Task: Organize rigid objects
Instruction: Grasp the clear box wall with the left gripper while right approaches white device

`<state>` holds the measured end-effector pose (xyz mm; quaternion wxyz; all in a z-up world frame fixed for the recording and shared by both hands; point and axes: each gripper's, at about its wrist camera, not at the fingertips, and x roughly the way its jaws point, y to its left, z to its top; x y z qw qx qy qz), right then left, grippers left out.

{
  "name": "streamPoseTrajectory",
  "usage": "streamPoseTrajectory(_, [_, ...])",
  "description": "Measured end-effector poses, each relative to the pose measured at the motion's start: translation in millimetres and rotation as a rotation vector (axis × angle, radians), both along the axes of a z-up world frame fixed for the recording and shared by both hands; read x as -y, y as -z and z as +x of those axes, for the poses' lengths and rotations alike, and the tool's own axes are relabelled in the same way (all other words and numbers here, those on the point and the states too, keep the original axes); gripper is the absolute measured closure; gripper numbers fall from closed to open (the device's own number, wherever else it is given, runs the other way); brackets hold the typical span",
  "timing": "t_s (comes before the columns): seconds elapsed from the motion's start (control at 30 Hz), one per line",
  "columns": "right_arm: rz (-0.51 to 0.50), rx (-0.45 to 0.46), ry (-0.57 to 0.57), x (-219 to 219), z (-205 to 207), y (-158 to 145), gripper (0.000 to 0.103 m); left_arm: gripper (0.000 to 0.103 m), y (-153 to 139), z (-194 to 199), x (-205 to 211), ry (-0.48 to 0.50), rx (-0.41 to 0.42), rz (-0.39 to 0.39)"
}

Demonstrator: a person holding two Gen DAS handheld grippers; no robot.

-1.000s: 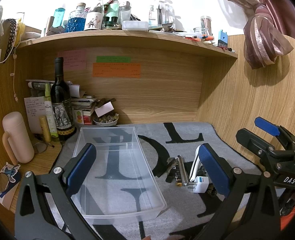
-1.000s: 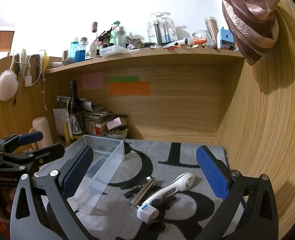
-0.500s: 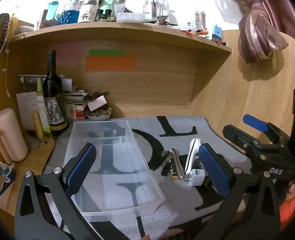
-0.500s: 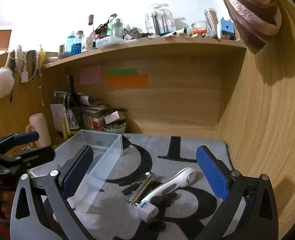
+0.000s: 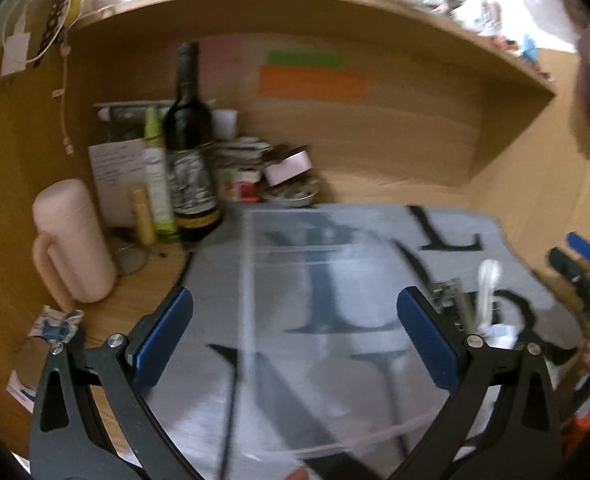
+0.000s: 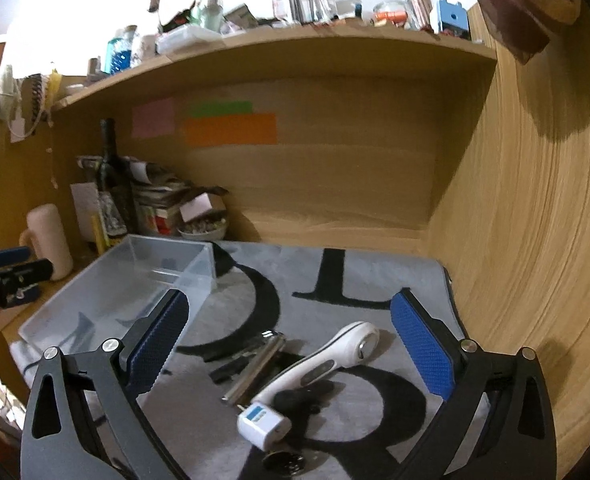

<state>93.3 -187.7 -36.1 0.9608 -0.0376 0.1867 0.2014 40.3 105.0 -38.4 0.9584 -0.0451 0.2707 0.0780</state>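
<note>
Clear glossy plastic bin [image 6: 135,280], matt grey cloth mat [image 6: 375,276] with black letters, brushed metal cylinder [image 6: 255,368], smooth white plastic handled tool [image 6: 327,360], glossy white plastic plug [image 6: 263,425], dark glass bottle [image 5: 189,152], wood-grain desk walls [image 6: 515,220], textured blue rubbery pads [image 6: 423,344].

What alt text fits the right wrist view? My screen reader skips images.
The open right hand-held gripper hovers over a white handled tool, a white plug adapter and a metal bar on a grey mat, beside an empty clear bin.
</note>
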Motion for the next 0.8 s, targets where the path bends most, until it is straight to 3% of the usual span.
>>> streamPoseTrajectory(0.13, [-0.029, -0.032, 0.034, 2.0, 13.2, 6.1, 0.006, 0.025, 12.1, 14.8, -25.0, -0.016, -0.086, 0.0])
streamPoseTrajectory(0.23, [-0.029, -0.076, 0.056, 7.9, 24.7, 11.4, 0.01, 0.025, 22.9, 27.0, -43.2, -0.011, -0.145, -0.059])
streamPoseTrajectory(0.47, [-0.049, -0.187, 0.13, 21.1, 51.8, 25.2, 0.02, 0.046, 43.4, 51.6, -62.4, 0.028, -0.259, -0.172])
streamPoseTrajectory(0.67, [-0.05, -0.269, 0.164, 32.7, 74.8, 39.4, 0.027, 0.068, 53.8, 69.1, -61.7, 0.052, -0.313, -0.185])
streamPoseTrajectory(0.8, [-0.036, -0.355, 0.15, 30.5, 93.9, 52.7, 0.029, 0.077, 59.8, 75.9, -60.9, 0.063, -0.338, -0.203])
